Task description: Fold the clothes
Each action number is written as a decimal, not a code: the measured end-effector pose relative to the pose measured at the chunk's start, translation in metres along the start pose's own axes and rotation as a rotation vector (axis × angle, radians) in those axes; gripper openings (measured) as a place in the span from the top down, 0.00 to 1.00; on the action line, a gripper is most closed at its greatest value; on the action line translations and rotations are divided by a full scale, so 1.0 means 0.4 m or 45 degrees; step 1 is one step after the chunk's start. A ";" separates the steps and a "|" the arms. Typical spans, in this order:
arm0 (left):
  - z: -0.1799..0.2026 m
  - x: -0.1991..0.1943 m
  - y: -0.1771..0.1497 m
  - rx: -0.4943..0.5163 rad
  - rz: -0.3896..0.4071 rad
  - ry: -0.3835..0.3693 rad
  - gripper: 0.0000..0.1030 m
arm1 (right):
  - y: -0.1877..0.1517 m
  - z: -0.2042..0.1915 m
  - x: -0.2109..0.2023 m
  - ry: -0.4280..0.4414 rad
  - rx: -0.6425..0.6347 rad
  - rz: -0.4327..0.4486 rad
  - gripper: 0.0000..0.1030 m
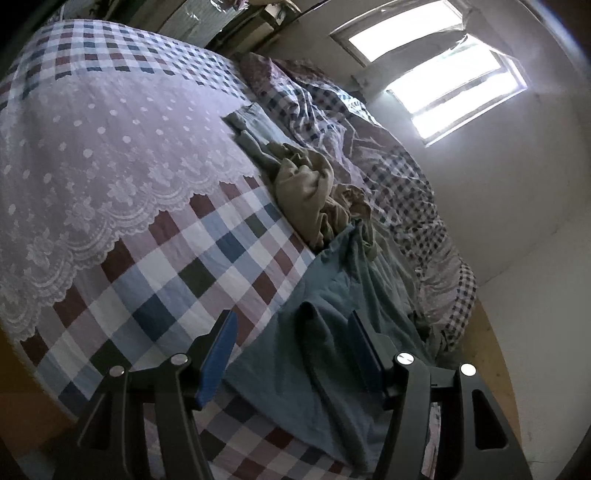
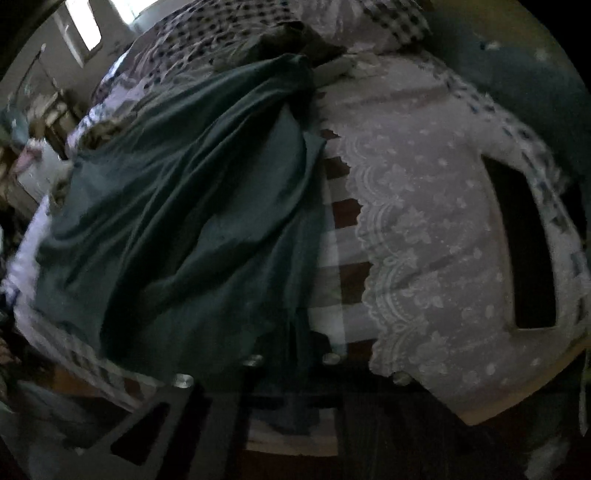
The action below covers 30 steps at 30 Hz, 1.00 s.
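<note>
Left tool (image 1: 291, 354) gaping over rumpled teal garment (image 1: 332, 332); right tool (image 2: 291, 369) pinched on its hem — scalloped lace cover (image 1: 92, 147) open alongside.

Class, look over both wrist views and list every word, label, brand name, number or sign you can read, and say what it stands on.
None: no readable text in either view.
The teal garment, the beige garment, the checked bedspread and the lace cover bear patterns only, no lettering.
Clutter at the top of the left wrist view is too small and blurred to tell.
</note>
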<state>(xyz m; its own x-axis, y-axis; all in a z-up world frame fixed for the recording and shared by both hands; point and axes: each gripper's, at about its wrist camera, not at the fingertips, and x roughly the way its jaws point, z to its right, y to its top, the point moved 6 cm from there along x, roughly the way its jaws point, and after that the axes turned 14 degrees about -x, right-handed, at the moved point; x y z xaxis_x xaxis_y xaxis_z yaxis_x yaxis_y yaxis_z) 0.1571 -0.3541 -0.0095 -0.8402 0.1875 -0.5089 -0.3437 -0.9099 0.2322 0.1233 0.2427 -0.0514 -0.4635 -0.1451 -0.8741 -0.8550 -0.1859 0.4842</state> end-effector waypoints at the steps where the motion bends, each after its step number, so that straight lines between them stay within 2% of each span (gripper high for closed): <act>1: 0.001 0.001 0.000 -0.002 -0.001 -0.003 0.36 | -0.001 0.006 -0.013 -0.022 0.001 0.010 1.00; 4: 0.004 0.001 0.001 -0.001 -0.003 -0.013 0.36 | -0.004 0.023 -0.045 -0.070 -0.001 0.027 1.00; 8: 0.004 0.007 0.000 -0.005 -0.016 -0.016 0.36 | -0.023 0.042 0.000 -0.021 0.039 -0.068 1.00; 11: 0.002 0.011 0.000 -0.002 -0.025 -0.007 0.36 | -0.011 0.061 -0.043 -0.063 0.111 -0.012 0.97; 12: 0.003 0.012 -0.001 0.002 -0.029 -0.007 0.37 | -0.006 0.068 -0.060 -0.079 0.136 0.011 0.93; 14: 0.010 0.014 -0.005 0.018 -0.045 -0.024 0.37 | 0.019 0.063 -0.093 -0.007 0.200 0.107 0.89; 15: 0.016 0.016 -0.008 0.032 -0.056 -0.037 0.37 | 0.037 0.054 -0.106 0.055 0.221 0.160 0.81; 16: 0.030 0.019 -0.016 0.057 -0.079 -0.065 0.36 | 0.052 0.043 -0.106 0.098 0.230 0.180 0.65; 17: 0.045 0.025 -0.026 0.088 -0.109 -0.094 0.36 | 0.066 0.032 -0.099 0.134 0.234 0.189 0.59; 22: 0.092 0.085 -0.083 0.217 -0.267 -0.109 0.33 | 0.115 -0.001 -0.022 0.231 0.293 0.182 0.57; 24: 0.097 0.114 -0.099 0.261 -0.308 -0.063 0.33 | 0.117 0.000 0.013 0.266 0.342 0.178 0.57; 30: 0.079 0.177 -0.097 0.230 -0.341 0.000 0.33 | 0.109 0.013 0.060 0.393 0.482 0.196 0.55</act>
<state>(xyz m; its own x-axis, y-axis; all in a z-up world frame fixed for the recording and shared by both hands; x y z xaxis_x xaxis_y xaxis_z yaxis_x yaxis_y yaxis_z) 0.0980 -0.2938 -0.0285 -0.7100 0.4114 -0.5715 -0.6215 -0.7478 0.2337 0.0739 0.2361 -0.0516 -0.5494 -0.4336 -0.7142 -0.8330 0.2173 0.5089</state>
